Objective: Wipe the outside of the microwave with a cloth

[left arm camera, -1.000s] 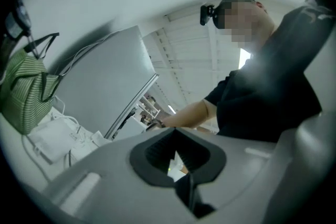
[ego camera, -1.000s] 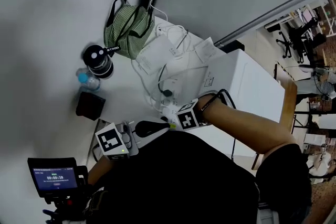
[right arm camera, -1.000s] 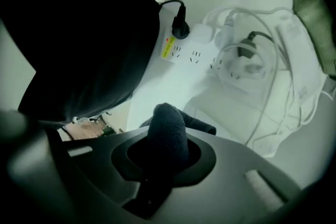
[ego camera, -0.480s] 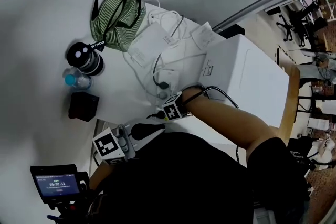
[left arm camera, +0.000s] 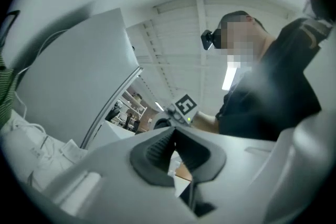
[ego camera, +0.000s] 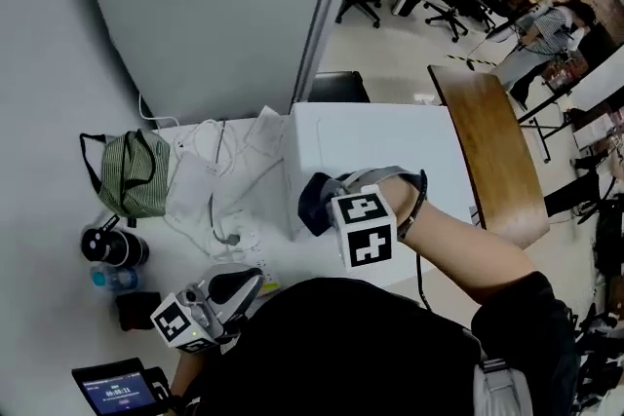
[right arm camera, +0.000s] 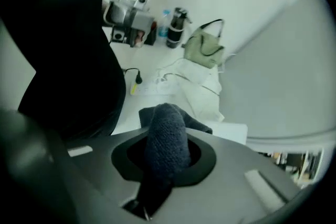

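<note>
The right gripper (ego camera: 334, 202) had its jaws pinched on a dark blue cloth (ego camera: 314, 200). In the right gripper view the cloth (right arm camera: 167, 136) rose in a thick knitted fold out of the jaw gap, with a loose end trailing toward the camera. Seen from the head view, gripper and cloth were at the left edge of the white microwave (ego camera: 390, 146), toward its near corner. Whether the cloth pressed on the surface could not be told.

The left gripper (left arm camera: 175, 150) had its jaws pressed together with nothing between them. It hung low and near the person, well apart from the microwave, tilted up toward the ceiling.

Left of the microwave, white cables and papers (ego camera: 222, 178) lay spread on the white table (ego camera: 185, 239). Farther left sat a green striped bag (ego camera: 132, 172), and nearer than it a black flask (ego camera: 113, 246) with a blue-capped bottle (ego camera: 110, 280) just beside. A wooden table (ego camera: 499, 151) stood to the right of the microwave.
</note>
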